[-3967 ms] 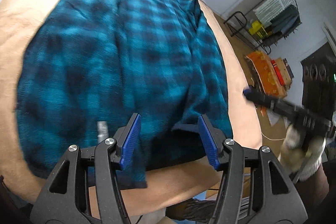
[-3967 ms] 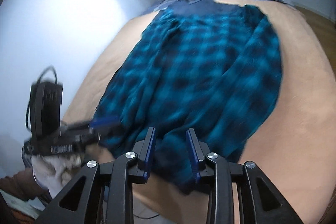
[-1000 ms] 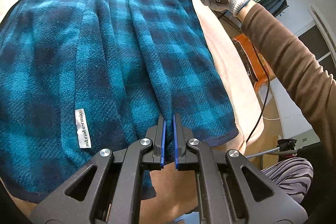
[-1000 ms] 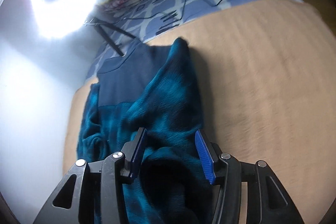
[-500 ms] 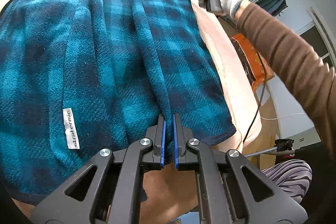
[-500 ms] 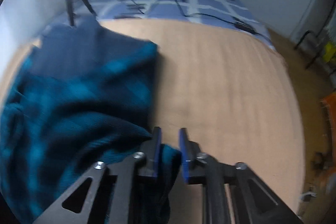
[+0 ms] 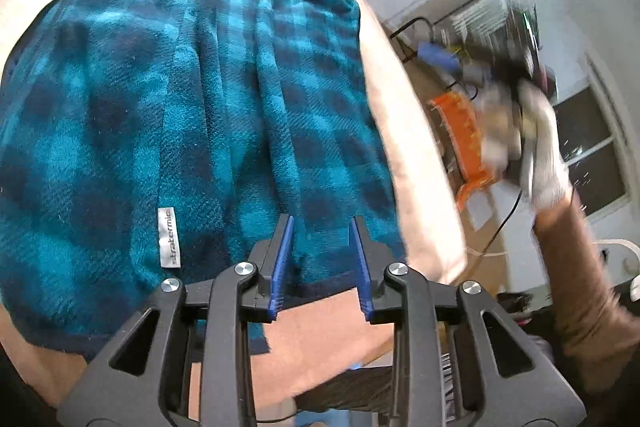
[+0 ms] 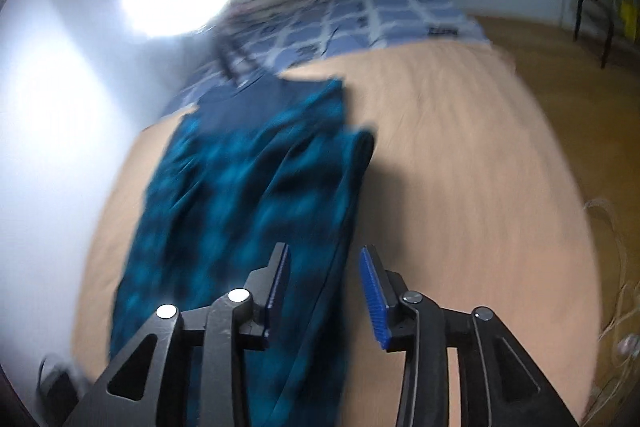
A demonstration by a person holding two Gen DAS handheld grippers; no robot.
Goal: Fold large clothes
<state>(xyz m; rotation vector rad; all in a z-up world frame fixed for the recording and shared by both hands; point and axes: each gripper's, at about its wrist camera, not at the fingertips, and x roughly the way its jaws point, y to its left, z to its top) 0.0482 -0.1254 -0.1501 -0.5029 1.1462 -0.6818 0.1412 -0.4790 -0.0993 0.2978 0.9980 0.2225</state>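
Left gripper first: jaws just sprung apart, blue pads now clear of the fleece, near hem of the plaid garment lying loose between them instead of pinched as a moment ago. Folded panel let go, then, and settled along the garment's right side on the tan bed cover. White label face up, just left of the jaws. Further right in the same view, gloved hand blurred and already well off the bed edge, away from the far corner where it was a second back.

Over to the right gripper: jaws reopened after a brief pinch, nothing between the pads. Picture smeared, so hard to call, but the garment's right edge seems to run just beneath, untouched. Garment now a long narrow strip lengthwise on the cover. Lengthwise fold looks done; probably a crosswise fold next, with fresh grips needed at both ends.
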